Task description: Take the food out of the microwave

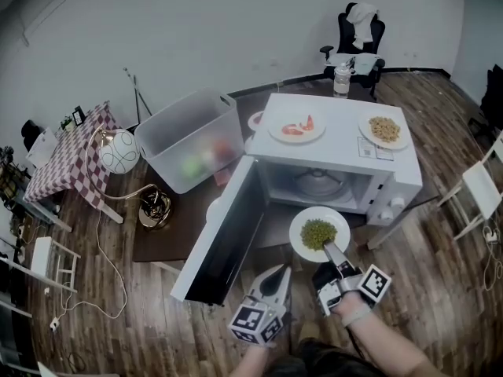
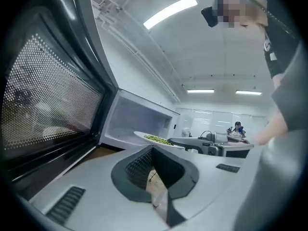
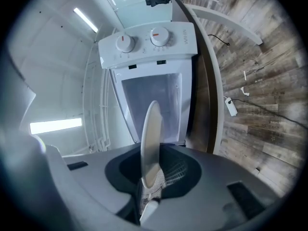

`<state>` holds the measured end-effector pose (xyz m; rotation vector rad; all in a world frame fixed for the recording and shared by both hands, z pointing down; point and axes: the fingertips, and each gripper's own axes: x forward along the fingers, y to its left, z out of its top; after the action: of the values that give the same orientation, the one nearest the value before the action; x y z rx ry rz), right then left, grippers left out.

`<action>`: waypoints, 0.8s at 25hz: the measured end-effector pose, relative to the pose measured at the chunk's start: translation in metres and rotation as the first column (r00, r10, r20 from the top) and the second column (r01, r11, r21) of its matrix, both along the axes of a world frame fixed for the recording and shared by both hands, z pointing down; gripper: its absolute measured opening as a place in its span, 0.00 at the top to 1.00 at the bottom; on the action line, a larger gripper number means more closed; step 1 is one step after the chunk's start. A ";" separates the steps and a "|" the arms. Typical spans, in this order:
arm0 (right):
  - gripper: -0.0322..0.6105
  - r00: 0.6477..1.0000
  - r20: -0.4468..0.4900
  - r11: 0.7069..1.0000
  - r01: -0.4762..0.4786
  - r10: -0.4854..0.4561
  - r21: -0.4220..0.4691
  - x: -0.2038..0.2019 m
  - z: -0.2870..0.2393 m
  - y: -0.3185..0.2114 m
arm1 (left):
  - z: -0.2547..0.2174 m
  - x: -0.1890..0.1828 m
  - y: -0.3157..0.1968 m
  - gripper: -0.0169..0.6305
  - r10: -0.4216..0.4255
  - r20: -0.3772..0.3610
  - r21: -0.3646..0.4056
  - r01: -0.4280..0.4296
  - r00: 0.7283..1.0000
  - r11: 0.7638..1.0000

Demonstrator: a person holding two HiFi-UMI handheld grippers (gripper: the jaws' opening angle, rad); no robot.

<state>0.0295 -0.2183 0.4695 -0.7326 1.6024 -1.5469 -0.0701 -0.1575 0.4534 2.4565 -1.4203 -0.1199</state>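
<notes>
Our left gripper's (image 1: 279,278) jaws are closed together at the tips with nothing between them. Our right gripper's (image 1: 329,251) jaws are clamped on the near rim of a white plate (image 1: 301,245). Far left, a clear bin (image 1: 189,141) stands beside the microwave (image 1: 346,159). The microwave's door (image 1: 228,242) hangs wide open, and the left gripper is just beside its free edge. The plate, heaped with green food (image 1: 317,233), is held level just outside the oven's opening, in front of the glass turntable (image 1: 318,184). On the microwave's top sit a plate of red food (image 1: 296,127) and, further right, another plate (image 1: 384,129).
</notes>
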 end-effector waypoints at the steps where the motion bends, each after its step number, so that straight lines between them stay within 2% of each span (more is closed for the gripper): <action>1: 0.85 1.000 0.001 1.000 -0.005 0.005 0.001 -0.001 -0.001 0.005 | -0.001 -0.001 0.003 0.97 0.006 0.000 0.001 -0.006 1.000 1.000; 11: 0.86 0.996 0.016 0.996 -0.086 0.086 -0.010 0.011 -0.002 0.067 | -0.001 0.003 0.044 0.97 0.102 0.007 -0.021 -0.102 0.995 0.995; 20: 0.86 0.990 0.006 0.990 -0.138 0.138 -0.012 0.028 -0.002 0.128 | -0.008 0.007 0.081 0.97 0.153 0.005 -0.009 -0.153 0.988 0.988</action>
<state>0.0573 -0.0908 0.4676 -0.8265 1.5063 -1.4584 -0.0629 -0.0760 0.4453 2.5496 -1.2261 -0.0734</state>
